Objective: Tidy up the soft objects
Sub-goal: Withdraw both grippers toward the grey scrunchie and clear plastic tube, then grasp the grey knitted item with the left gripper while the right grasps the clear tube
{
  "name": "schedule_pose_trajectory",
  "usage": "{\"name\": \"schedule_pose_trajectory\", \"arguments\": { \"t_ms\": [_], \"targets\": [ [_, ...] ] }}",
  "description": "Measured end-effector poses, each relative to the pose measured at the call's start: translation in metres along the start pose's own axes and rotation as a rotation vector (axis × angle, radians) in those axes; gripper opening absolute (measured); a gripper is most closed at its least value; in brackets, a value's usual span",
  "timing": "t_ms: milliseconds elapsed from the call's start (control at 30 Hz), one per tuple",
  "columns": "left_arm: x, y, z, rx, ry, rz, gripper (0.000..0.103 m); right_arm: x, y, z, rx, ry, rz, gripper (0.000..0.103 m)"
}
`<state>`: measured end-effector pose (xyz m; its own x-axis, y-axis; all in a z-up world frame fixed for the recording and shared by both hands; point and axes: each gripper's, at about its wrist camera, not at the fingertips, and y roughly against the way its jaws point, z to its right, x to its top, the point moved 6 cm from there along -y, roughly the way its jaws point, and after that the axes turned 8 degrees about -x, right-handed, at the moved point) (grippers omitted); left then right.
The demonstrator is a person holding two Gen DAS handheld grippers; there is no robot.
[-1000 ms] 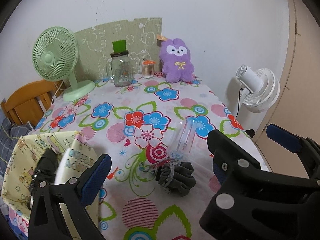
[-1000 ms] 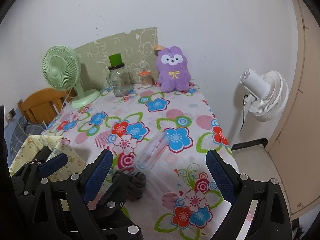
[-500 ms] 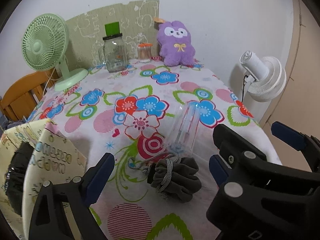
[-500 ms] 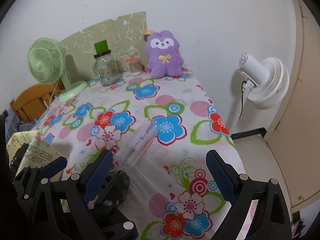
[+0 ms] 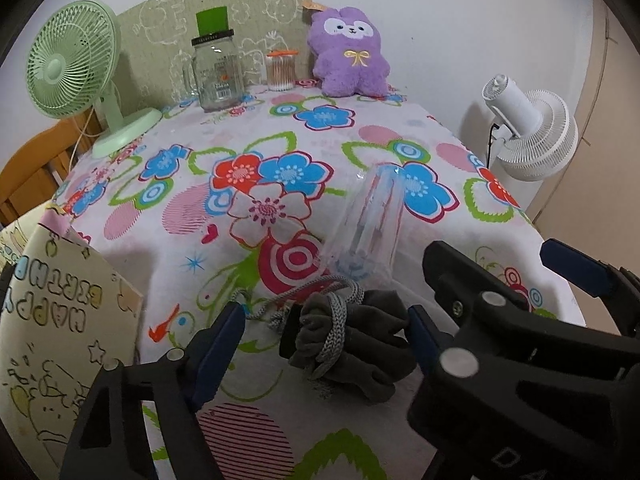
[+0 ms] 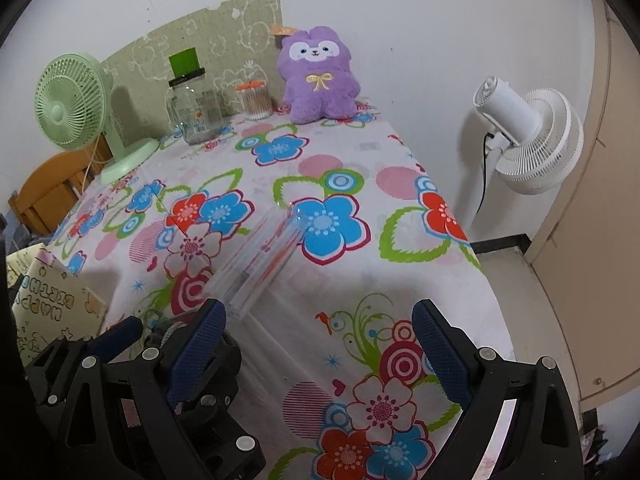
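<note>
A crumpled dark grey cloth pouch with a grey cord [image 5: 356,340] lies on the flowered tablecloth [image 5: 280,140] near the front. My left gripper [image 5: 324,336] is open with its blue fingers on either side of the pouch, not closed on it. A purple plush toy [image 5: 350,52] sits at the table's back by the wall; it also shows in the right wrist view [image 6: 318,76]. My right gripper [image 6: 318,340] is open and empty above the front right of the table. The pouch is mostly hidden behind the left gripper in the right wrist view.
A clear plastic tube case [image 5: 370,220] lies just beyond the pouch. A yellow printed gift bag [image 5: 52,340] stands at the left edge. A green desk fan [image 5: 76,64], a glass jar [image 5: 214,72] and a cotton swab jar [image 5: 282,70] stand at the back. A white fan [image 6: 524,136] stands off the table's right.
My left gripper has moved forward and down until its open fingers flank the grey pouch. My right gripper has also moved forward over the table.
</note>
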<state>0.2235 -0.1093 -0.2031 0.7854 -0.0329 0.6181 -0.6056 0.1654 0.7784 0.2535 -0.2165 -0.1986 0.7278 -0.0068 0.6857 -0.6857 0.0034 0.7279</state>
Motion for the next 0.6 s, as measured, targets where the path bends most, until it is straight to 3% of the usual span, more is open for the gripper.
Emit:
{"name": "schedule_pose_trajectory", "arguments": {
  "t_ms": [233, 600],
  "targets": [
    [-0.003, -0.003, 0.007, -0.036, -0.017, -0.019, 0.062, -0.003, -0.007, 0.002, 0.0, -0.018, -0.029, 0.096],
    [0.001, 0.009, 0.0, -0.015, 0.005, 0.018, 0.058, 0.0, 0.002, -0.006, 0.024, 0.001, -0.006, 0.096]
  ]
}}
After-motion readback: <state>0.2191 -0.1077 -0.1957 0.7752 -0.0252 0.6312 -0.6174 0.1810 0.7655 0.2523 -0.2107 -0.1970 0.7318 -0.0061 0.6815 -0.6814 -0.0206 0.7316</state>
